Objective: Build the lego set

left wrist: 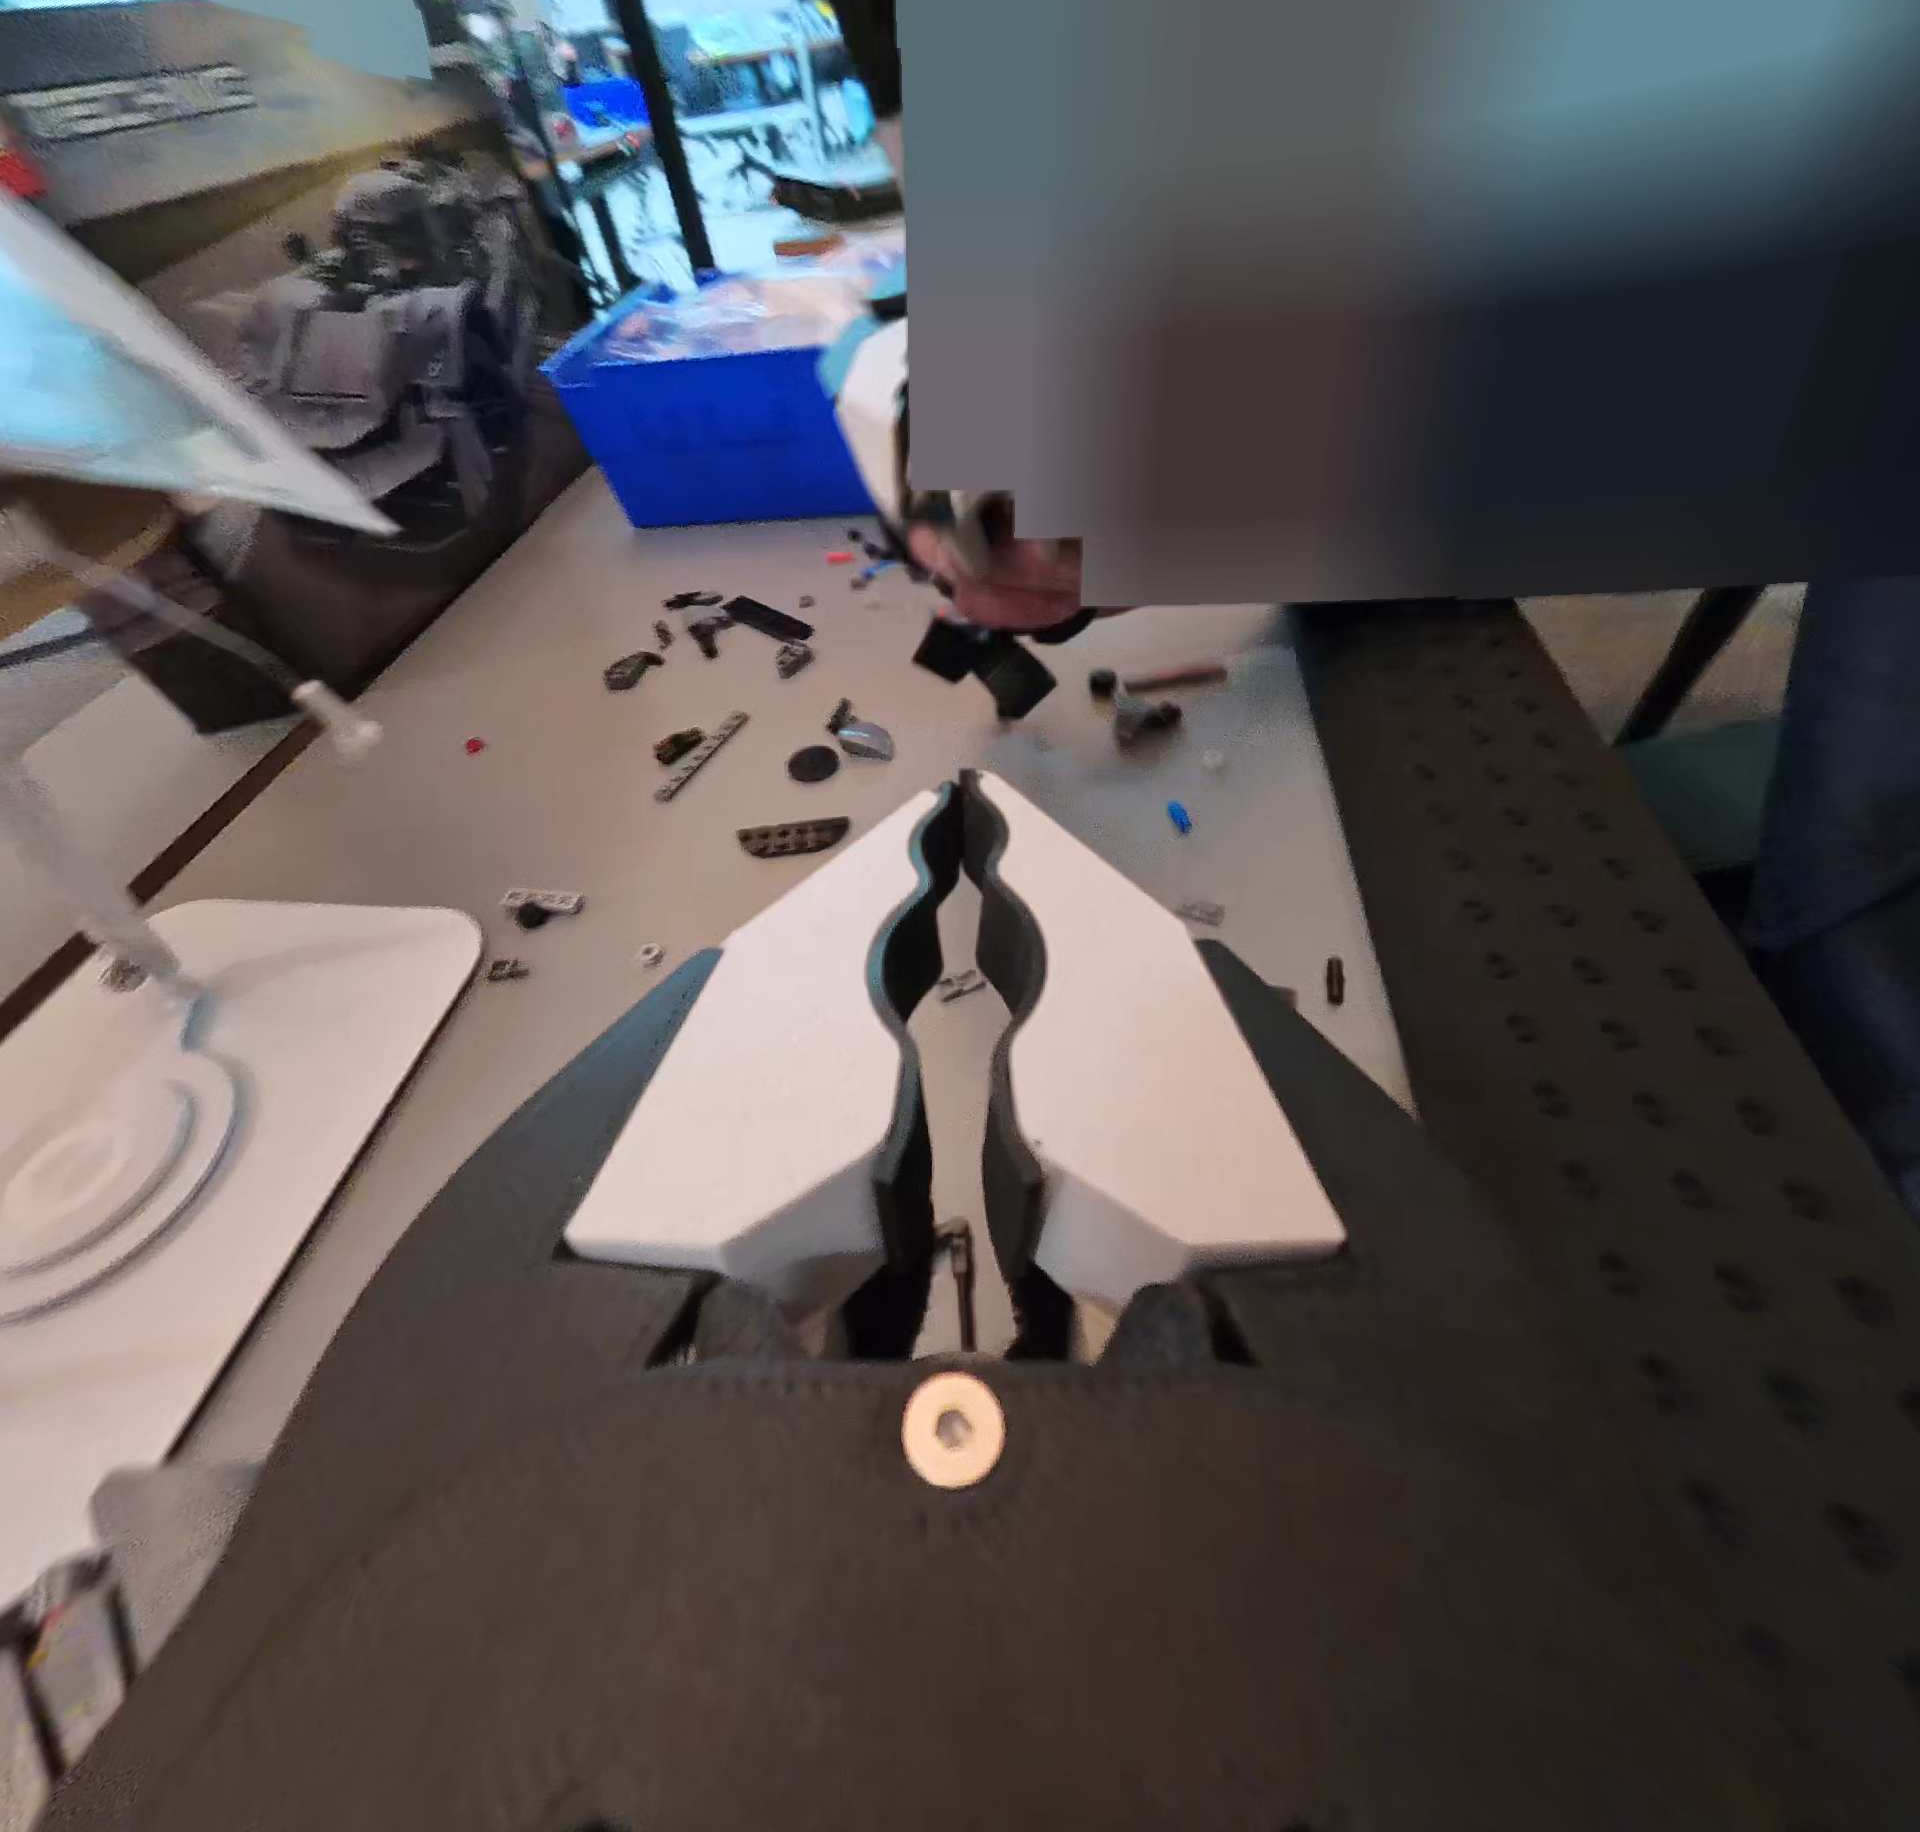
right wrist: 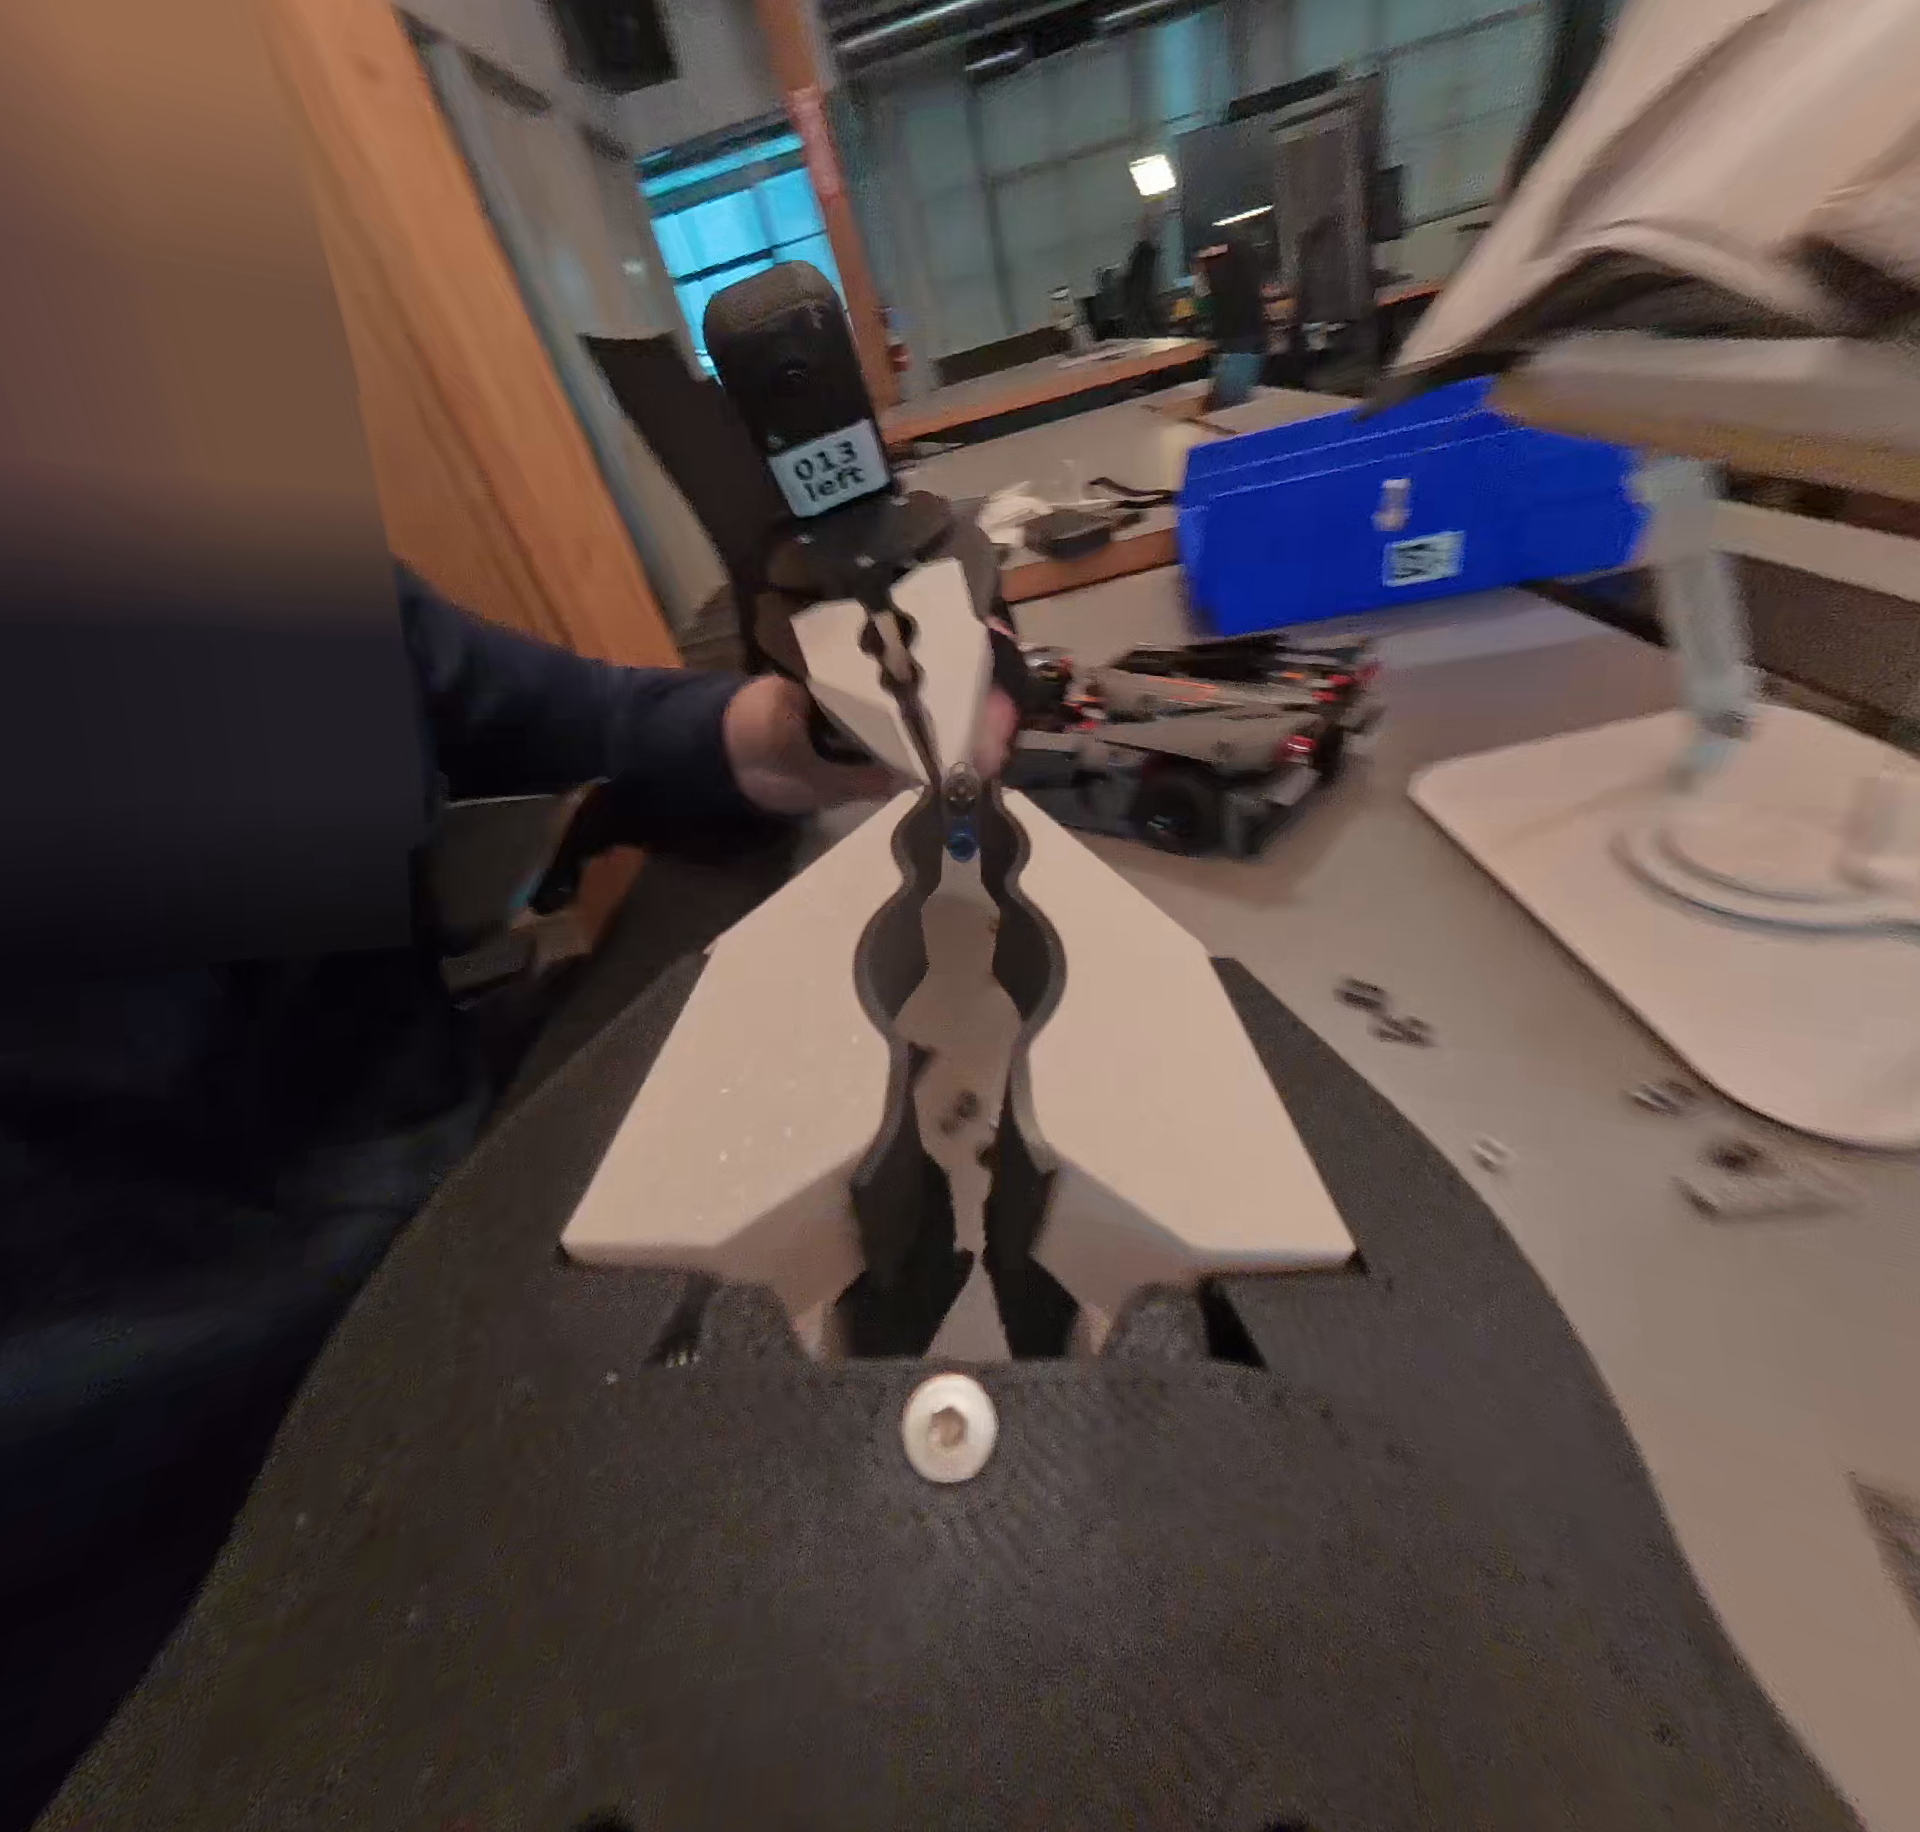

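My left gripper (left wrist: 966, 787) is shut, with a small dark lego piece (right wrist: 961, 783) pinched at its tips. In the right wrist view it (right wrist: 948, 759) points toward the camera, held in a hand, tip to tip with my right gripper (right wrist: 961, 832). My right gripper is shut on a small blue pin (right wrist: 961, 845). The pin touches the dark piece just above the table. A partly built grey and black lego car (right wrist: 1195, 733) stands behind them. Many loose dark pieces (left wrist: 727, 722) lie scattered on the table.
A blue bin (left wrist: 717, 421) (right wrist: 1403, 504) stands at the back. A white stand base (left wrist: 260, 1055) (right wrist: 1662, 899) carries a tilted booklet (left wrist: 125, 400). The lego box (left wrist: 364, 328) is behind it. A black perforated board (left wrist: 1558, 951) borders the table. Loose pieces (right wrist: 1725, 1159) lie beside the base. Left tips to right tips: about 7 centimeters.
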